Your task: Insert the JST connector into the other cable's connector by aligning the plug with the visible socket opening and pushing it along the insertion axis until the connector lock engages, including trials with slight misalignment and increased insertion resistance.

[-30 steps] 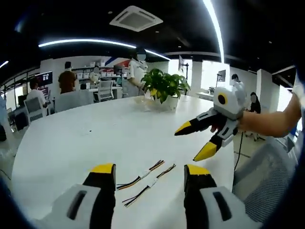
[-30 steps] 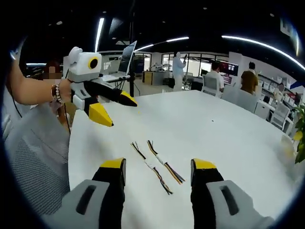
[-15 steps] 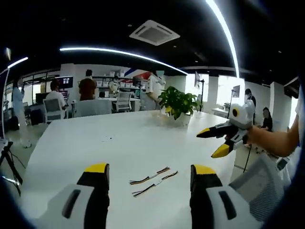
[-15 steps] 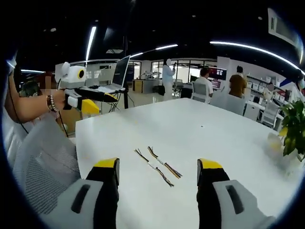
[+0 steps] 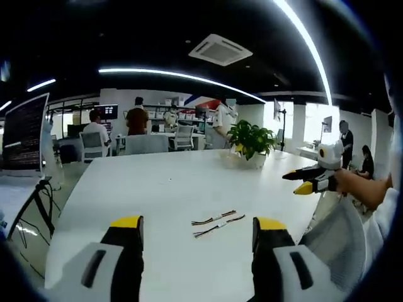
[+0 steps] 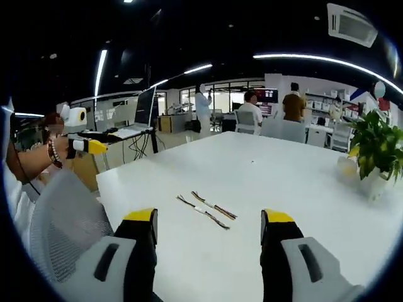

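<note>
Two short cables with white JST connectors and coloured wires lie side by side, unjoined, on the white table (image 5: 126, 189): one cable (image 5: 215, 218) farther off, the other cable (image 5: 220, 224) nearer. In the right gripper view the pair shows as one cable (image 6: 215, 206) and its neighbour (image 6: 202, 212). My left gripper (image 5: 198, 223) hangs open well short of them, with nothing between its jaws. My right gripper (image 6: 209, 216) is open too and holds nothing. Each shows small in the other's view, the right gripper (image 5: 296, 182) off the table's right side and the left gripper (image 6: 94, 142) far left.
A potted plant (image 5: 252, 139) stands at the table's far side, the same plant (image 6: 374, 148) at right in the right gripper view. A mesh chair back (image 6: 63, 220) sits by the table edge. A laptop (image 6: 141, 116) on a stand and several people at desks are behind.
Both grippers have drawn back from the cables and apart from each other, so the cables look smaller. The cables have stayed where they lay. Both grippers remain open.
</note>
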